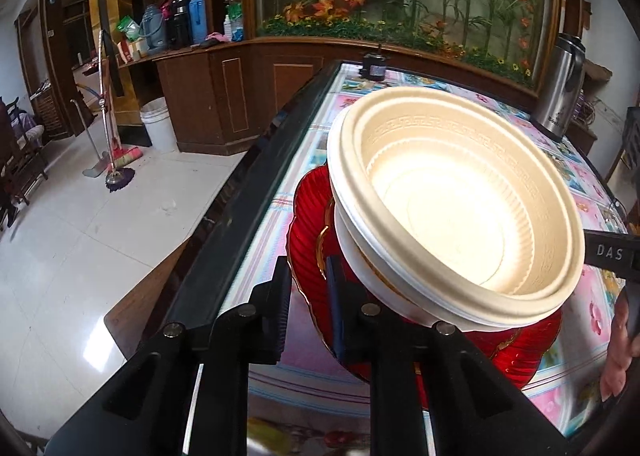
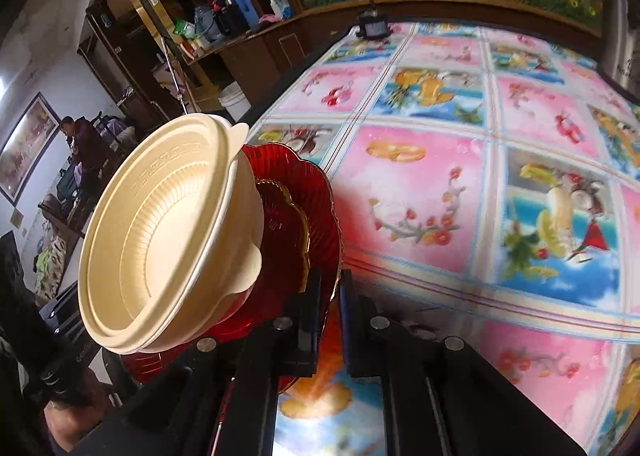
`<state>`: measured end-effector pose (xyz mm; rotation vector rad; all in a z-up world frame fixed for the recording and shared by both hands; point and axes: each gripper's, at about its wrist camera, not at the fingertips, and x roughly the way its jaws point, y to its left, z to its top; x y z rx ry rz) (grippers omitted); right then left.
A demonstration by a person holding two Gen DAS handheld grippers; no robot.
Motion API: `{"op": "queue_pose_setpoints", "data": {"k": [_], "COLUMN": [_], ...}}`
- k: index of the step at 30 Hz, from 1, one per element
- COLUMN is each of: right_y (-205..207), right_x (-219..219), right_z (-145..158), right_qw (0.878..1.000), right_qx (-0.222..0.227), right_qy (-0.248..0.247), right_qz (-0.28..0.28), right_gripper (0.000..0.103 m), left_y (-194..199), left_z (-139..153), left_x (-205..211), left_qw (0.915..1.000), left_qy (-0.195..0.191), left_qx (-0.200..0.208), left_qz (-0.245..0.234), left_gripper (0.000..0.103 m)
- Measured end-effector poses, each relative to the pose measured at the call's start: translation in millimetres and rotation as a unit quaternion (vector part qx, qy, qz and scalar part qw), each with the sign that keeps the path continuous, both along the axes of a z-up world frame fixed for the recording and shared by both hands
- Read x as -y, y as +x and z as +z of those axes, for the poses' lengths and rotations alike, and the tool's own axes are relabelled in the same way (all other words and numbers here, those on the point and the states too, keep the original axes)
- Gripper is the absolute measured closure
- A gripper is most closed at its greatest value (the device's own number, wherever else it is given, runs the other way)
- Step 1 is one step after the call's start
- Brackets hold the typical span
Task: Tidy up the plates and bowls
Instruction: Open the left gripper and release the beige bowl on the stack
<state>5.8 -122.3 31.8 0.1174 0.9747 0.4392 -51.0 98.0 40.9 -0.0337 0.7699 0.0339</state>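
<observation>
A stack of cream bowls (image 1: pixel 452 208) sits tilted on stacked red ribbed plates (image 1: pixel 308 256) with gold rims, held above the table. My left gripper (image 1: pixel 308 296) has its jaws on either side of the red plates' near rim, shut on it. In the right wrist view the same cream bowls (image 2: pixel 160 236) rest on the red plates (image 2: pixel 296 208), tilted steeply to the left. My right gripper (image 2: pixel 330 296) is shut on the large red plate's rim. The right gripper's black arm shows at the right edge of the left wrist view.
The table (image 2: pixel 460 176) has a pink and blue flowered cloth and a dark edge (image 1: pixel 240 216). A steel thermos (image 1: pixel 560 88) stands at the far right, a small dark object (image 1: pixel 374 66) at the far edge. A white bucket (image 1: pixel 158 128) and mops stand on the floor.
</observation>
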Motion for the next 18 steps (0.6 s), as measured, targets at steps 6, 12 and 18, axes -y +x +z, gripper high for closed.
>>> {"op": "queue_pose_setpoints", "data": {"k": [6,12,18], "right_y": [-9.6,-19.4,-45.9], "right_x": [40.7,102.2,178.9], "right_z": [13.0,13.7,9.5], "right_qw": [0.999,0.996,0.988], "right_qx": [0.012,0.022,0.032], "right_qy": [0.014,0.022,0.012], "right_qz": [-0.029,-0.078,-0.15], "right_gripper": [0.095,0.095,0.095], "left_y": [7.6,21.2,28.2], "left_z": [8.2,7.9,-3.6], "left_x": [35.0,97.9,173.2], "left_qw": [0.9996,0.9969,0.9898], "left_qy": [0.0,0.006,0.008], "left_qx": [0.003,-0.012,-0.035], "left_qz": [-0.028,-0.077,-0.138], "left_gripper": [0.088,0.089,0.088]}}
